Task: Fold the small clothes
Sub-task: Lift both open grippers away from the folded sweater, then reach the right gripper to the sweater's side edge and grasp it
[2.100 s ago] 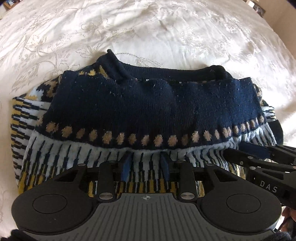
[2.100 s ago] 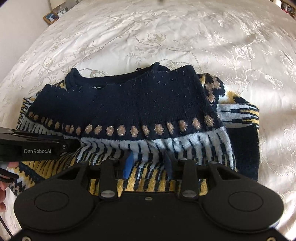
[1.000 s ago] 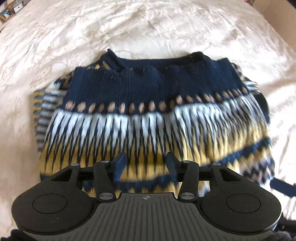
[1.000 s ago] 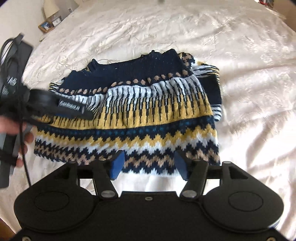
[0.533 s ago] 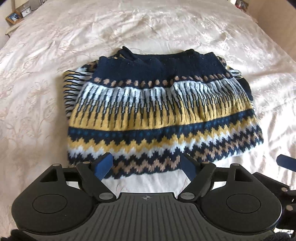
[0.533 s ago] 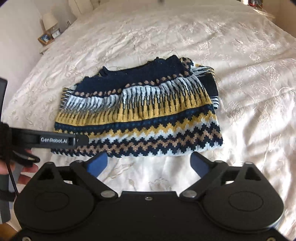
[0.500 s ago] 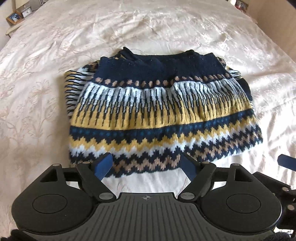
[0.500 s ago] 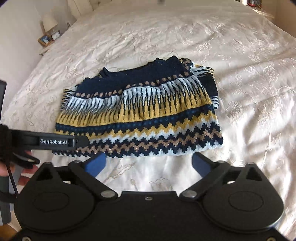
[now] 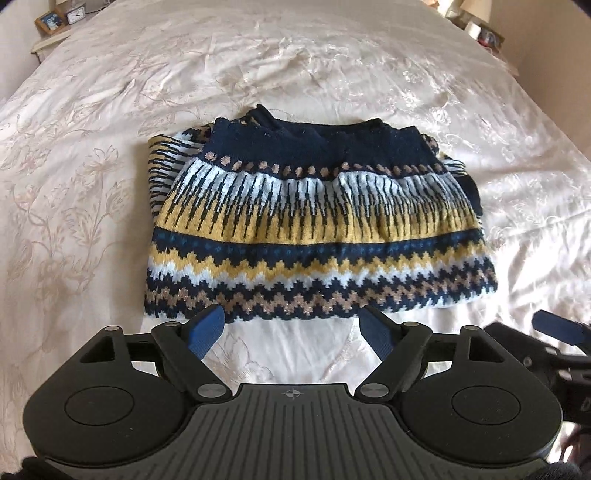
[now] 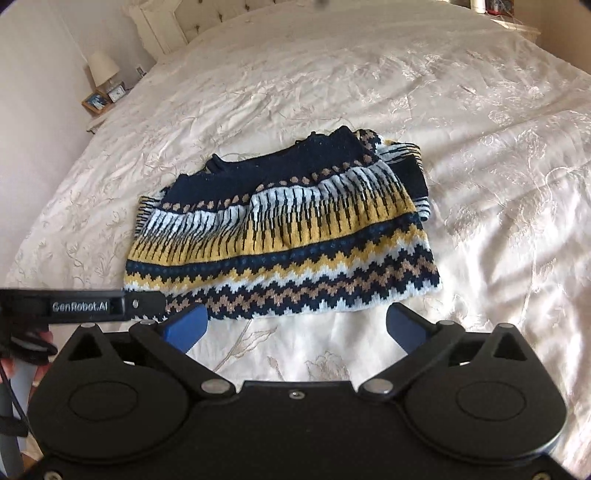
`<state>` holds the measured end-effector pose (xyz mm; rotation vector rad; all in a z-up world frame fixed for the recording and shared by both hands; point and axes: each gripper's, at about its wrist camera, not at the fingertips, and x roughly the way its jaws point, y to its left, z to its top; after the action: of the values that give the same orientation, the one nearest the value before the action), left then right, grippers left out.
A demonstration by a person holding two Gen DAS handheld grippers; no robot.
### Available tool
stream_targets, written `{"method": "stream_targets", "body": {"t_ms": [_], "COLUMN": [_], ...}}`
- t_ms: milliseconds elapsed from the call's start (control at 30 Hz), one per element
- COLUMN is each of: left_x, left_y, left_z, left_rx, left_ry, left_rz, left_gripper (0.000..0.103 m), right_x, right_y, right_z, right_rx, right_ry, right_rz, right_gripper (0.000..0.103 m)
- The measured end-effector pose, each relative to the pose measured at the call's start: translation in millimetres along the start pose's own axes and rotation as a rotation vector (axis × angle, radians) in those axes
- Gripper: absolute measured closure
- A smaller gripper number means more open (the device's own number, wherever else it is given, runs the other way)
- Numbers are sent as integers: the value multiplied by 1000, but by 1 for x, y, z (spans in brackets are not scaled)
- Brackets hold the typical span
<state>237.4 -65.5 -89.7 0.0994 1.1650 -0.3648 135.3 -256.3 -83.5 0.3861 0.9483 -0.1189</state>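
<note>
A small knitted sweater (image 9: 314, 225) in navy, yellow, white and tan bands lies folded flat on the cream bedspread (image 9: 92, 184); the right wrist view shows the same sweater (image 10: 288, 236) at mid-frame. My left gripper (image 9: 293, 328) hovers just in front of its near zigzag hem, open, with only bedspread between its blue pads. My right gripper (image 10: 295, 325) also stands open in front of the hem, holding nothing. The left gripper's black body (image 10: 85, 306) crosses the left edge of the right wrist view, with a hand below it.
The embroidered bedspread (image 10: 480, 184) stretches all around the sweater. A bedside table with a lamp (image 10: 105, 68), a clock and a picture frame (image 9: 51, 22) stands at the far left. Small items (image 9: 480, 33) sit beyond the bed's far right corner. A headboard (image 10: 177, 22) is at the back.
Both grippers let go of the sweater's hem, opened wide and drew back and up from it. The sweater now lies folded in half, with its zigzag bands on top.
</note>
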Motion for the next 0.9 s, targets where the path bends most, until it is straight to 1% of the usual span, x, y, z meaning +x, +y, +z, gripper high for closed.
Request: {"method": "stream_targets", "body": {"t_ms": [100,167,333,400,467,567,600,700,767,900], "left_x": [-3,-4,-5,-4,-2,0,1,7,11,18], "left_y": [-10,-19,-47,-58,-67,-83,-89,-107,-118,-134], "left_z": [-2,-3,-7,-8,-10,-14,-14,-15,-15,-13], "left_rx": [-31,-36,-46,-71,-100,-120,-117,-96,-80,-38], "left_ry": [-2,-7,-21,-21,-25,-46,-51,-43,-37,-32], "left_rz": [12,26,64,75,69,64,68,80,79,87], "left_gripper": [23,23,24,24,24,24,24,24,24,24], "right_x": [2,3,14,19,24,37,40,46,51,72], "right_y": [-13,-25,-60,-74,-88,-110,-116,-134,-144,-161], "right_z": [8,14,31,39,47,62,67,80,89,107], "right_rx": [2,3,17,22,28,27,32,48,53,117], "right_ry": [5,2,28,34,39,92,95,54,43,105], "right_rz": [33,58,126,160,193,242,247,271,270,301], "right_gripper": [0,0,0,0,0,0,0,0,0,0]}}
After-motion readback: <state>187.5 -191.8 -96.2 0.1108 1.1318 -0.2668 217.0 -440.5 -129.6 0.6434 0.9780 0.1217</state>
